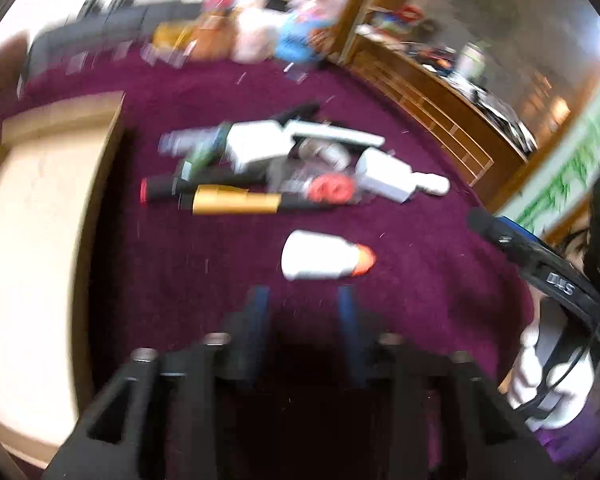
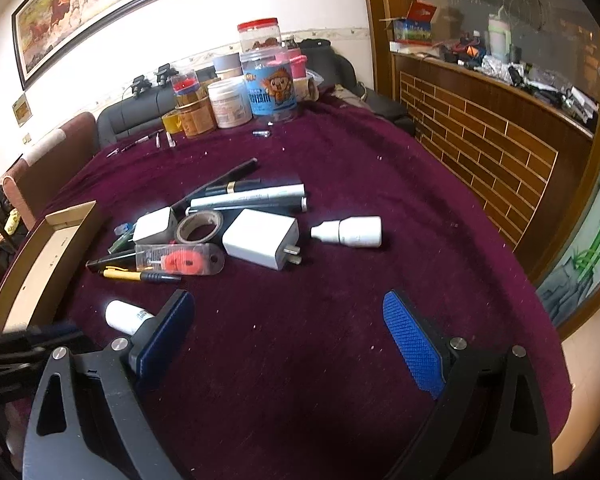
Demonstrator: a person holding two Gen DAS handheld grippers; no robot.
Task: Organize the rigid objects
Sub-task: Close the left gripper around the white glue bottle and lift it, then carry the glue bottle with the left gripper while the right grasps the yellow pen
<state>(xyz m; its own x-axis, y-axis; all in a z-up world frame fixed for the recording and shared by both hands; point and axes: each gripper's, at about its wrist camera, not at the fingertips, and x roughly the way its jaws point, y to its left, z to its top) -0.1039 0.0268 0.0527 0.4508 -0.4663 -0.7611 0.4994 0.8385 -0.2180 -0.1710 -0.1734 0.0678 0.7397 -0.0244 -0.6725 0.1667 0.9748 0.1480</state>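
A pile of small rigid things lies mid-table on the purple cloth: a white charger (image 2: 261,239), a smaller white cube (image 2: 153,224), a tape roll (image 2: 200,227), a clear case with an orange part (image 2: 179,260), pens (image 2: 140,276) and a silver marker (image 2: 247,196). A white bottle with an orange cap (image 1: 325,257) lies apart, just beyond my left gripper (image 1: 303,300), which is open and empty; the left wrist view is blurred. The bottle's white end (image 2: 126,316) shows beside my right gripper's left finger. My right gripper (image 2: 288,332) is wide open and empty over bare cloth.
An open cardboard box (image 1: 24,240) stands at the table's left edge (image 2: 40,264). A white plug-shaped piece (image 2: 350,232) lies right of the pile. Jars and tubs (image 2: 268,84) crowd the far edge. A wooden counter (image 2: 500,148) runs along the right.
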